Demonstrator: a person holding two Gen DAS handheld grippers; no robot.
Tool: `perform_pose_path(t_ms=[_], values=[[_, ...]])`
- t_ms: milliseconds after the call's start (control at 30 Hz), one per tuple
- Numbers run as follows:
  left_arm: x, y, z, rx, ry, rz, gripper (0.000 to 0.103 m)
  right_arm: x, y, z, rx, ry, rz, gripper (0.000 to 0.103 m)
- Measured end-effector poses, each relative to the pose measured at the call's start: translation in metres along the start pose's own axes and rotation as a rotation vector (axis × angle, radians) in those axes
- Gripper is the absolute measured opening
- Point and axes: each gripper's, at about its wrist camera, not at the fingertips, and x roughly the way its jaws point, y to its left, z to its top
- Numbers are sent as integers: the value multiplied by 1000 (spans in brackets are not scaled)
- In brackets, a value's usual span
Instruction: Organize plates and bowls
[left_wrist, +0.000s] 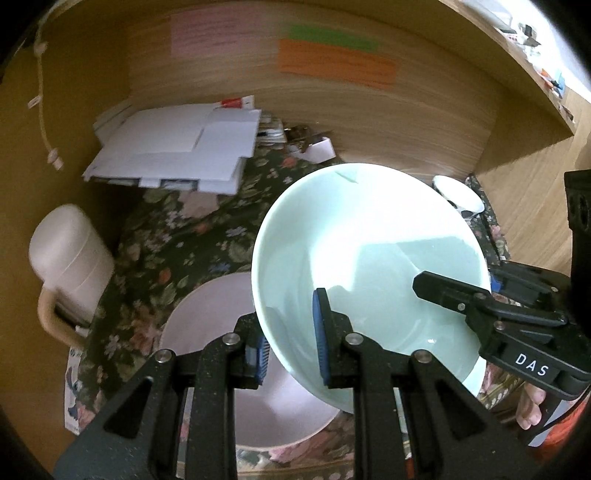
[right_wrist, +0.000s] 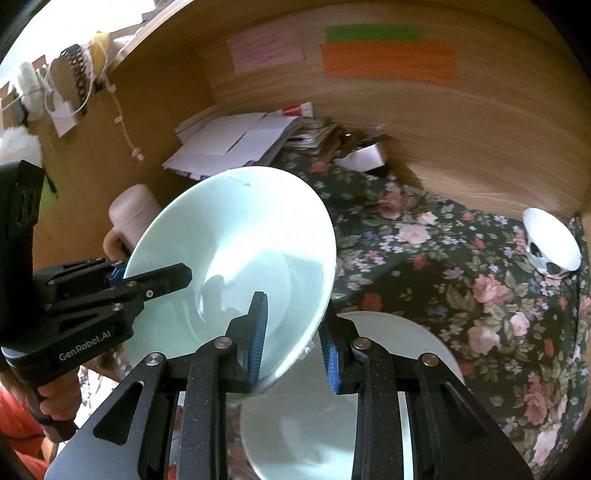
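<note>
Both tongs grip one pale green bowl (left_wrist: 369, 266) by opposite rims, one finger inside and one outside the wall: the left gripper (left_wrist: 291, 343) at its near edge, the right gripper (right_wrist: 295, 343) on the other side. The bowl hangs tilted above a plate (right_wrist: 388, 369) on the flowered cloth (right_wrist: 461, 295). A small white bowl (right_wrist: 554, 240) sits well apart by the wooden wall, with open cloth between

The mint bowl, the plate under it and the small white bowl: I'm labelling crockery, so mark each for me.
mint bowl (left_wrist: 369, 236), left wrist view, inner wall.
plate (right_wrist: 399, 343), right wrist view, bare rim.
small white bowl (right_wrist: 550, 236), right wrist view, inside surface.
</note>
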Motion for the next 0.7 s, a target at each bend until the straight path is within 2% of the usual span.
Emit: perform_pose_path(t_ms=[700], values=[[4,54,-34,-111,71,43,19,48,34,-8,-32,103,84,25]])
